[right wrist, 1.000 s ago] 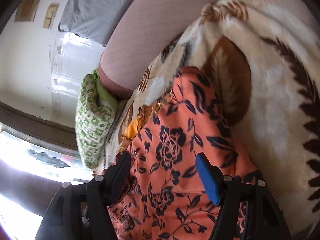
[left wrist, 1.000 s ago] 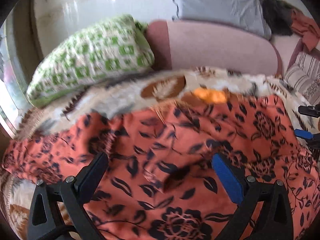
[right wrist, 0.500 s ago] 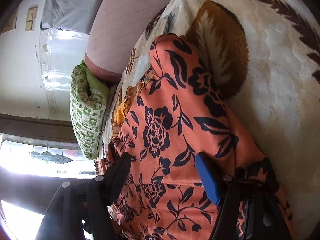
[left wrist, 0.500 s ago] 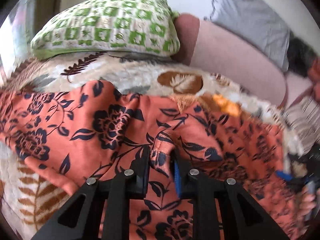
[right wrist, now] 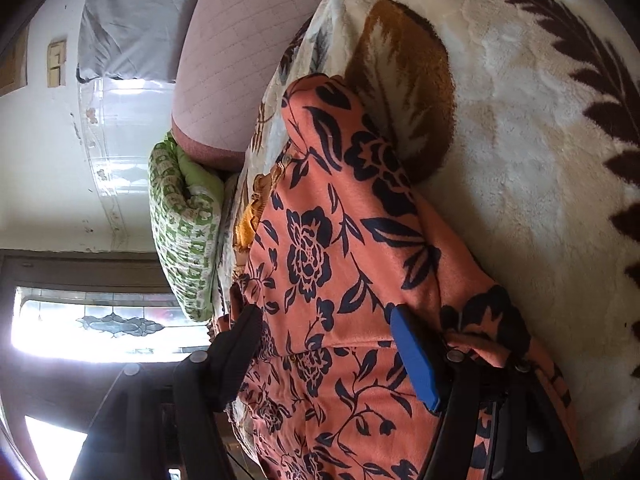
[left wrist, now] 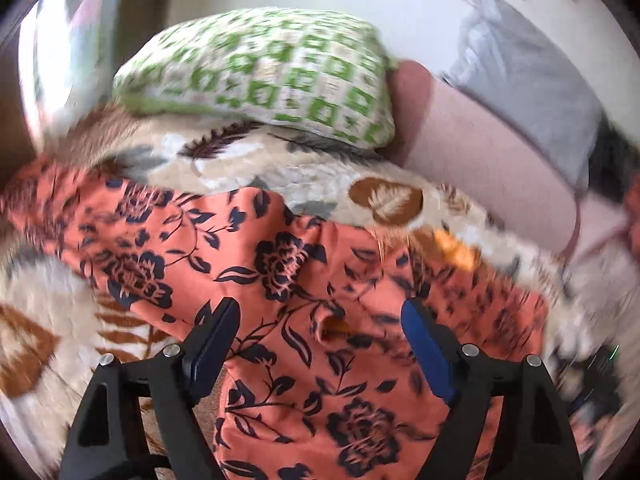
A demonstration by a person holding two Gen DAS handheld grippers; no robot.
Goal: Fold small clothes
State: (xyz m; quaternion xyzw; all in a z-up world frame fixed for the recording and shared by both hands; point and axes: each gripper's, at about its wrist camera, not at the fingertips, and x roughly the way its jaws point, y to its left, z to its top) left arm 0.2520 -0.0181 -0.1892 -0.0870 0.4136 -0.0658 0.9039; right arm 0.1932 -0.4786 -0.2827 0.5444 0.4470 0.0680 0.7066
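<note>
An orange garment with a dark blue flower print [left wrist: 288, 264] lies spread and creased on a furry leaf-patterned blanket [left wrist: 384, 200]. My left gripper [left wrist: 320, 312] hovers over it with its jaws opening wide. A small raised fold of the cloth sits between them, and neither pad touches it. In the right wrist view the same garment [right wrist: 320, 240] runs from the bottom up toward a collar. My right gripper [right wrist: 325, 316] stands open low over it. Flat cloth shows between its fingers, and some fabric bunches beside the blue pad [right wrist: 416, 356].
A green-and-white pillow [left wrist: 264, 64] and a pink bolster [left wrist: 480, 160] lie behind the garment, with a grey pillow [left wrist: 528, 80] further back. Something yellow-orange [left wrist: 456, 248] peeks out at the garment's far edge. A bright window [right wrist: 100, 320] shows in the right wrist view.
The left gripper went from open to pinched on a fold of the garment, then opened again and let it go while shifting left and rolling. The right gripper sank closer to the cloth.
</note>
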